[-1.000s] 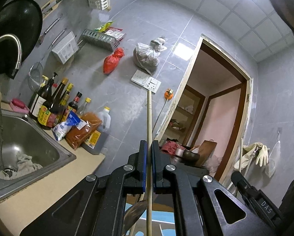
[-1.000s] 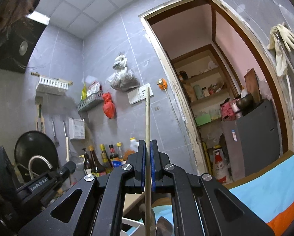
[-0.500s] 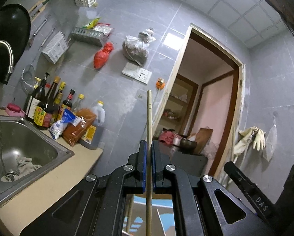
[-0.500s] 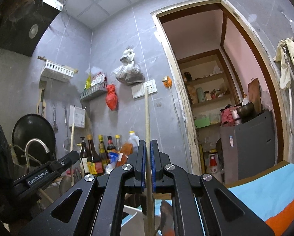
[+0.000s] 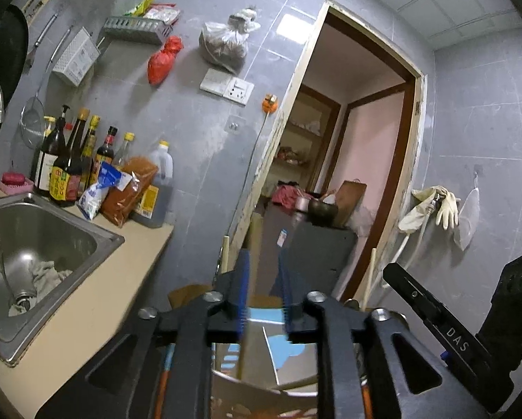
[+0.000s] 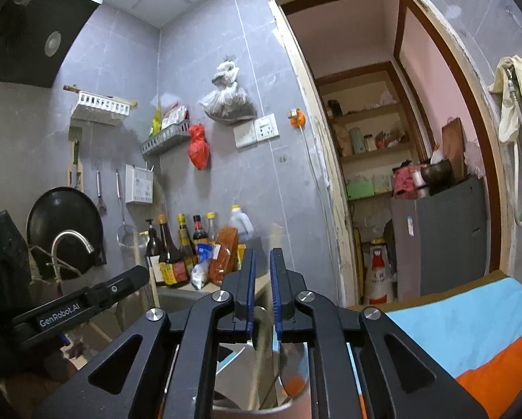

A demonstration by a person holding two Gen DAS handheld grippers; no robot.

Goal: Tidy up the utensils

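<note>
Both chopsticks have been released since the earlier frames: the left gripper (image 5: 263,289) and the right gripper (image 6: 262,291) are now parted, nothing clamped. One blurred chopstick (image 5: 242,345) is seen below the left fingers and another chopstick (image 6: 261,356) below the right, each inside the single steel cup (image 6: 288,366).
</note>
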